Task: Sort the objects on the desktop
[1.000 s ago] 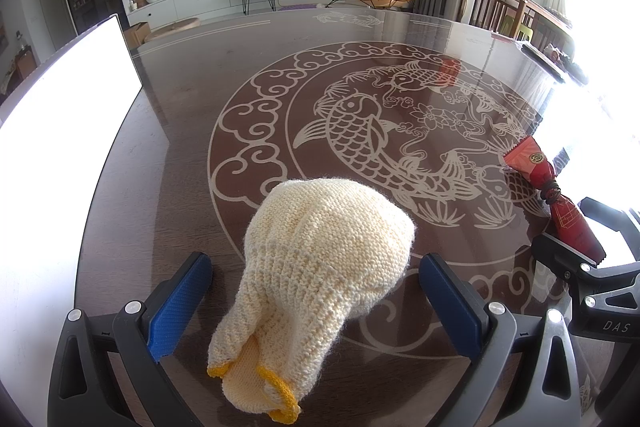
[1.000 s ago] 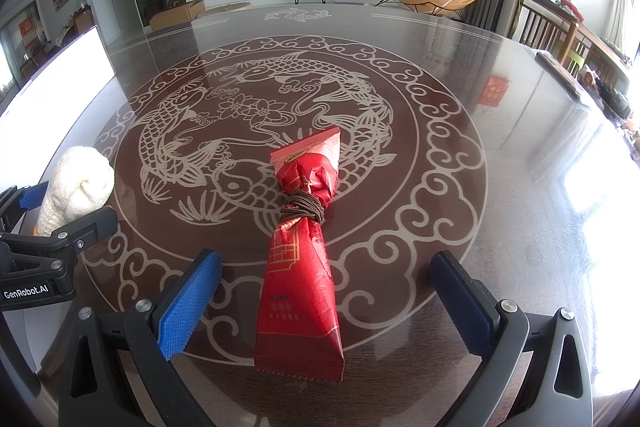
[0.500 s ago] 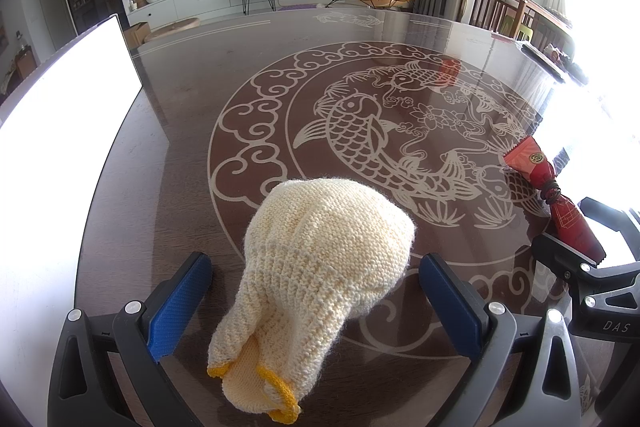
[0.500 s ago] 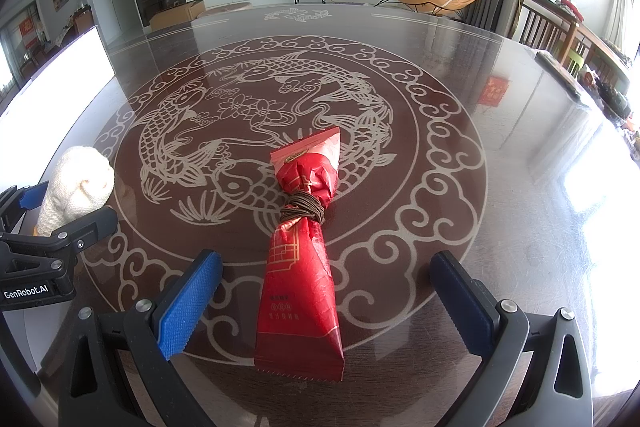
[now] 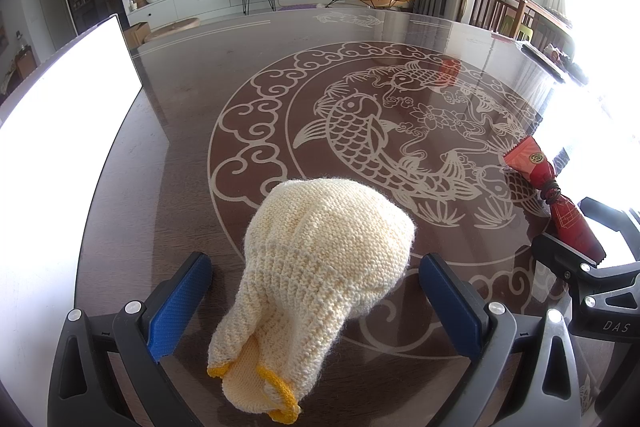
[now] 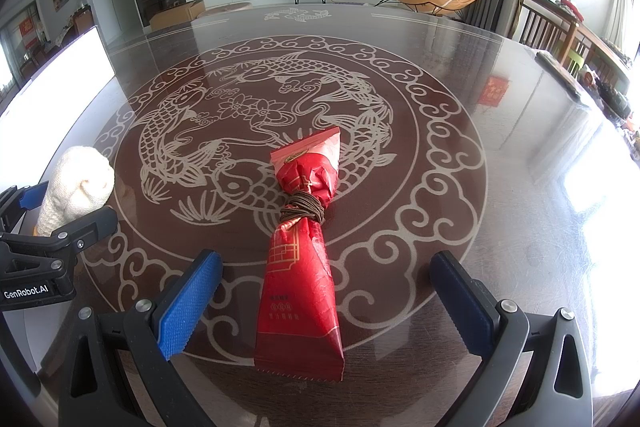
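Right now both grippers are hanging wide open: the left gripper point(image 5: 316, 291) is straddling the knit pouch point(image 5: 320, 263), the right gripper point(image 6: 326, 301) the red packet point(image 6: 302, 279), which is pointing toward twelve o'clock on the table point(image 6: 480, 75). Closing should probably be squeezing the pouch's narrow neck and the packet below its cord tie point(image 6: 302, 211).

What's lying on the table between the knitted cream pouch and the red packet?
Nothing: only bare table between the knitted pouch and the red packet, seen in the right wrist view.
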`<control>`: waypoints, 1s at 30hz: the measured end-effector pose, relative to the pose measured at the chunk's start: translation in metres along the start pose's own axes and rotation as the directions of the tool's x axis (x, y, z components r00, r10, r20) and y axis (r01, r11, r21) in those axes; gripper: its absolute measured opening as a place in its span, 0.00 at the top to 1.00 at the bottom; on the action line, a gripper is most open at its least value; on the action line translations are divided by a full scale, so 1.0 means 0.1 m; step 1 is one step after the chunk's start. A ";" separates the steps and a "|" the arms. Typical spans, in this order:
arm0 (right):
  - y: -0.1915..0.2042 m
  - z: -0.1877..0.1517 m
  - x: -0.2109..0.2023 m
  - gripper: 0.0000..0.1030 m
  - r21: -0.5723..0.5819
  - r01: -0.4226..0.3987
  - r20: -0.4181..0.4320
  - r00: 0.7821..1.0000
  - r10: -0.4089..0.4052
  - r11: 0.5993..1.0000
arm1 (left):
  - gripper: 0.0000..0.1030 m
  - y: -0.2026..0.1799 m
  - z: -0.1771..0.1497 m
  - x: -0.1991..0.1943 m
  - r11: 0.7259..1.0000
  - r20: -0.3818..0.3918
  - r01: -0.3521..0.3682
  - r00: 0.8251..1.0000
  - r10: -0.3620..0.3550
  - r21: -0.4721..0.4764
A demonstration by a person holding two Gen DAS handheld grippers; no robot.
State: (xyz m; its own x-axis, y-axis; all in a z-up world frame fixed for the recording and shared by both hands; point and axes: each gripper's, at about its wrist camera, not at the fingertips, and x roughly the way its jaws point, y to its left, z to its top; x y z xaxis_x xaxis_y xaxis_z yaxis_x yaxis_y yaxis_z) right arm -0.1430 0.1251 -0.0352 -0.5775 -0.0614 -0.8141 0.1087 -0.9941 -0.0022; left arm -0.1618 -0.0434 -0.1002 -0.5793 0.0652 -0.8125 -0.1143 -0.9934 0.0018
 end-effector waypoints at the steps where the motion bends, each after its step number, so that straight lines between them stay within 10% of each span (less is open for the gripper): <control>1: 0.00 0.00 0.00 0.00 0.000 0.000 0.000 1.000 0.000 1.000 | 0.00 0.00 0.00 0.00 1.000 0.000 0.000 1.000 0.000 0.000; 30: 0.00 0.00 -0.02 0.00 0.000 0.000 0.000 1.000 0.000 1.000 | 0.00 0.00 0.00 0.00 1.000 0.000 0.000 1.000 0.000 0.000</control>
State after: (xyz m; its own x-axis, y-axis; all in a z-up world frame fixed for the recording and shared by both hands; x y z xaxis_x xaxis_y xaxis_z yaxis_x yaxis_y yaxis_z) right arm -0.1420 0.1250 -0.0331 -0.5775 -0.0612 -0.8141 0.1088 -0.9941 -0.0024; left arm -0.1620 -0.0430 -0.1004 -0.5793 0.0651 -0.8125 -0.1143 -0.9934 0.0019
